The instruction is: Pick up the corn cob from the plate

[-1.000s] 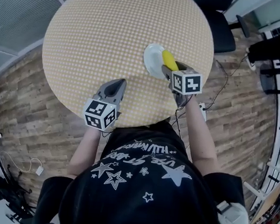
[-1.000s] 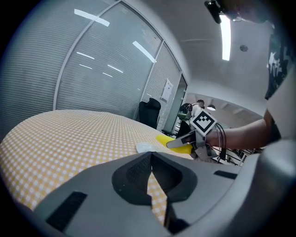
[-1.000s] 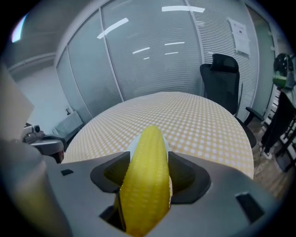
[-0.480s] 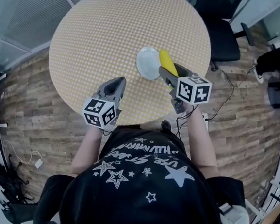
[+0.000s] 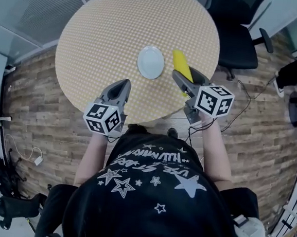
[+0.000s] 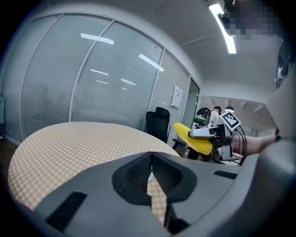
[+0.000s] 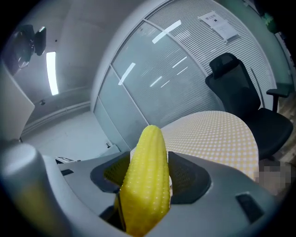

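Note:
A yellow corn cob is held up off the table, its tip pointing away from me, with my right gripper shut on it. In the right gripper view the cob fills the gap between both jaws. The left gripper view shows the same cob in the air at the right. The white plate lies bare on the round yellow checked table, left of the cob. My left gripper hovers over the table's near edge, jaws together with nothing between them.
A black office chair stands past the table's right side. Glass partition walls run behind the table. Wooden floor surrounds the table, with cables at the lower left.
My right gripper has lifted the corn cob off the plate and carried it to the right. The plate now lies bare. The left gripper has barely moved.

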{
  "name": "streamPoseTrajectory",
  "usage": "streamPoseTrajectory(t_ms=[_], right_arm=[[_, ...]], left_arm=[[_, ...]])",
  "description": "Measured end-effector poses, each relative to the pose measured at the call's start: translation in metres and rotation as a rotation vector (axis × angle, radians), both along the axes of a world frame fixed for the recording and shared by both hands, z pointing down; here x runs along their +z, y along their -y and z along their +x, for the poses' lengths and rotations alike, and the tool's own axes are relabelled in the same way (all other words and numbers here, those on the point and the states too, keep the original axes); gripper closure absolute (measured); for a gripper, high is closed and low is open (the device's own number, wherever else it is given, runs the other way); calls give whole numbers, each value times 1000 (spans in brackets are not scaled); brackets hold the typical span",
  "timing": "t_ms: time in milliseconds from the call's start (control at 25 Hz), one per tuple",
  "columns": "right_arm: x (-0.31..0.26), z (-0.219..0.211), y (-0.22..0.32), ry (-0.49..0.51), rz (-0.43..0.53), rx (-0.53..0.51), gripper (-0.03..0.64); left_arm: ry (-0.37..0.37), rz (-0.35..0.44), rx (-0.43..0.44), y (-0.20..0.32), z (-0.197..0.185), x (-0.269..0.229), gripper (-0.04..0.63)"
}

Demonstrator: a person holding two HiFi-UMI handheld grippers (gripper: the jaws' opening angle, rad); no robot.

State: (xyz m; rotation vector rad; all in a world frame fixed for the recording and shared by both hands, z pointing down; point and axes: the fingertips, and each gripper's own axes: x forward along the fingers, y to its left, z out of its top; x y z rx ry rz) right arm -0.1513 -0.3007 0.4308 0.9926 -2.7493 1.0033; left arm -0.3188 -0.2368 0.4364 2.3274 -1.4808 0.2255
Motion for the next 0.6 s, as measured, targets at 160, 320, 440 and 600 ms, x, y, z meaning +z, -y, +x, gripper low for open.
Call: streamPoseTrajectory(t_ms=[160,320,440,600], right_arm=[[-7,25,-6,0,59,-27,351],[-9,52,-13,21,63,-66,351],[-11,64,-16,67,47,-99,351],[-11,61,-23,86,35,-149,351]], left_arm=[[1,20,-64,-14,21,-8,589],[-10,41,-137,-31,40,-15,589],[-4,46,-202,-42,45,-18,589],[18,25,-290,-66,39,-18,589]])
